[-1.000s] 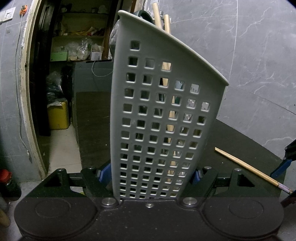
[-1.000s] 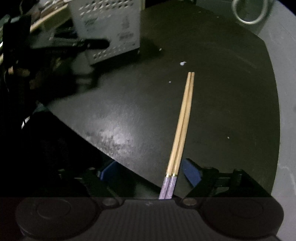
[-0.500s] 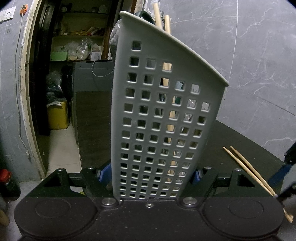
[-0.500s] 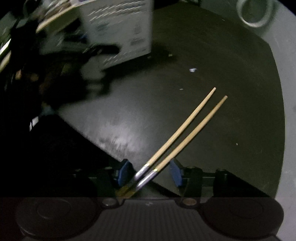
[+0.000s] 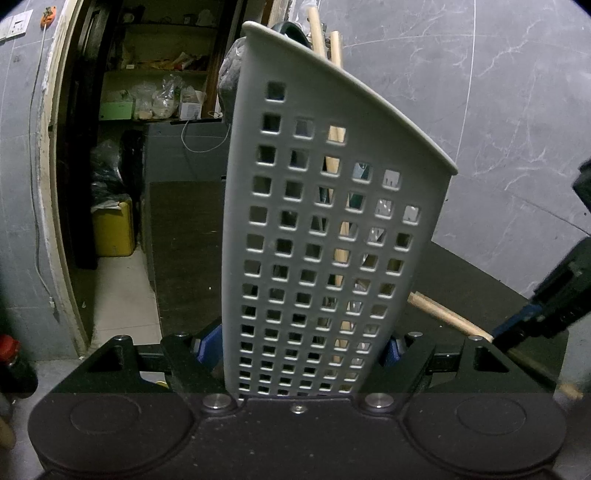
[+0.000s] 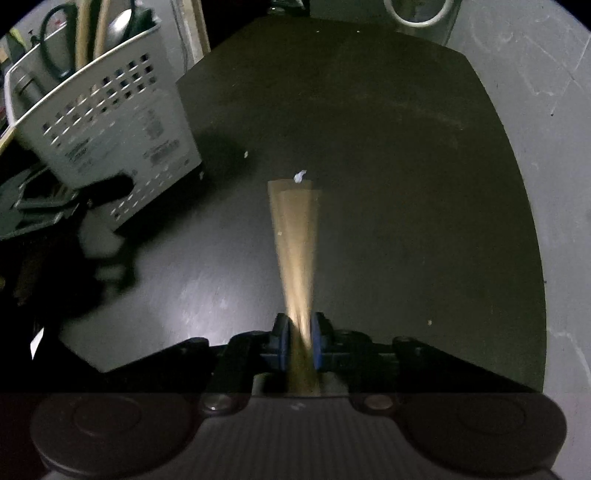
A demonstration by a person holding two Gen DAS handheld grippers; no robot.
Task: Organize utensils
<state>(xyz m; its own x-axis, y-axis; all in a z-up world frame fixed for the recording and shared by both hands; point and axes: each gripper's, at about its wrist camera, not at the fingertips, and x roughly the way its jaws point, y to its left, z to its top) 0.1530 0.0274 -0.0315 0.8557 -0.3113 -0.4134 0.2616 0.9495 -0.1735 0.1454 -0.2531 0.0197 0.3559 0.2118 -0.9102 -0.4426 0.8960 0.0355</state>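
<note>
A tall grey perforated utensil basket (image 5: 332, 229) fills the left wrist view, and my left gripper (image 5: 299, 347) is shut on its lower part, blue pads on either side. Wooden handles (image 5: 334, 44) and other utensils stick up inside it. In the right wrist view my right gripper (image 6: 300, 341) is closing on a pair of wooden chopsticks (image 6: 295, 240). Both pads touch them, and their motion-blurred tips fan out over the dark table (image 6: 406, 147). The basket (image 6: 103, 122) stands at the upper left there. The chopsticks (image 5: 447, 317) and the right gripper's fingers (image 5: 546, 306) also show right of the basket.
A white crumb (image 6: 300, 176) lies just past the chopstick tips. A metal ring-shaped object (image 6: 417, 11) sits beyond the table's far edge. Left of the basket an open doorway holds cluttered shelves (image 5: 155, 96) and a yellow container (image 5: 112, 229). Grey marble wall (image 5: 480, 92) stands behind.
The right gripper's jaws have come together on the chopsticks, which swung from a spread V to pointing straight ahead. The right hand shifted and rolled. The left gripper and basket stayed still.
</note>
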